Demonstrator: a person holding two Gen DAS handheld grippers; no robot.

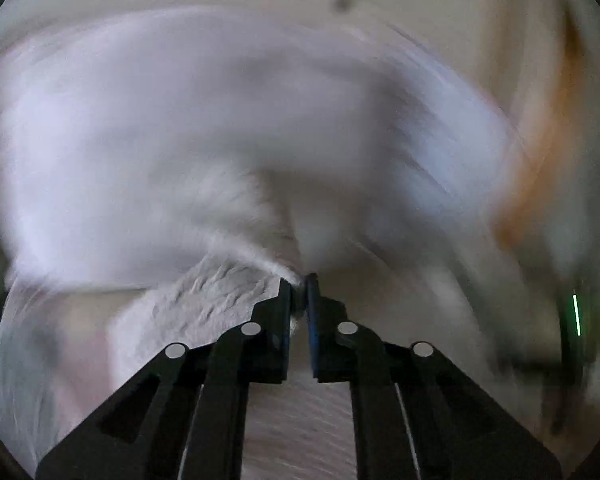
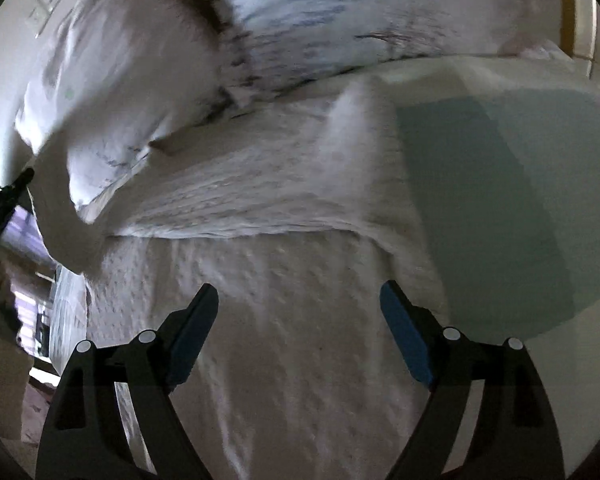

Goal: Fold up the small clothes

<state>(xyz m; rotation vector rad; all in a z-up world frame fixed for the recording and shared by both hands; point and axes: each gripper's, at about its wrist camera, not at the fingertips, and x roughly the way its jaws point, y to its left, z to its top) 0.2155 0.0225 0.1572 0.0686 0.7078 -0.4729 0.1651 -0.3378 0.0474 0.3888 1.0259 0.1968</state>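
Observation:
In the left wrist view my left gripper [image 1: 299, 280] is shut on the edge of a white garment [image 1: 204, 152], which spreads wide and blurred ahead of the fingers. In the right wrist view my right gripper [image 2: 299, 292] is open and empty above a white textured bedspread [image 2: 300, 320]. A white garment [image 2: 72, 184] hangs at the left of that view, held by the other gripper's black finger [image 2: 12, 192]. A pale green cloth [image 2: 500, 200] lies flat on the bed to the right of my right fingers.
Pillows with blue and dark print [image 2: 320, 20] lie at the head of the bed. A folded ridge of bedspread [image 2: 240, 200] crosses the middle. A beige wall and an orange-brown strip [image 1: 540, 140] show at the right of the left view.

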